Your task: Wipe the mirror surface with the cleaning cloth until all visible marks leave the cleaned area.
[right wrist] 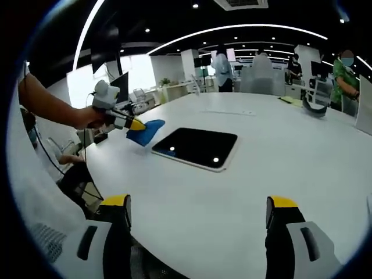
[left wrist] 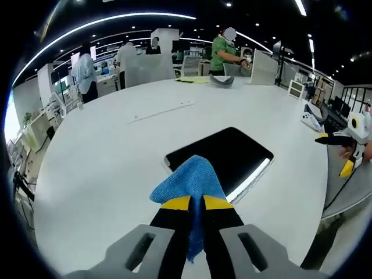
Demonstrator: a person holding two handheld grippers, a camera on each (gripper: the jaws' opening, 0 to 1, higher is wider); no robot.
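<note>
Pinching the blue cleaning cloth between the left gripper jaws, I am holding it so the loose end is draping forward over the near edge of the mirror. That grip, I judge, is leaving enough fabric free to drag across the glass. The mirror is lying flat on the white table, dark face up, reflecting ceiling lights, and I cannot tell whether any marks are on it. In the right gripper view I am seeing the same cloth hanging at the mirror's corner. I am keeping the right gripper back from the mirror, jaws spread wide and holding nothing, probably to leave the wiping path free. No containers are sitting near the mirror.
</note>
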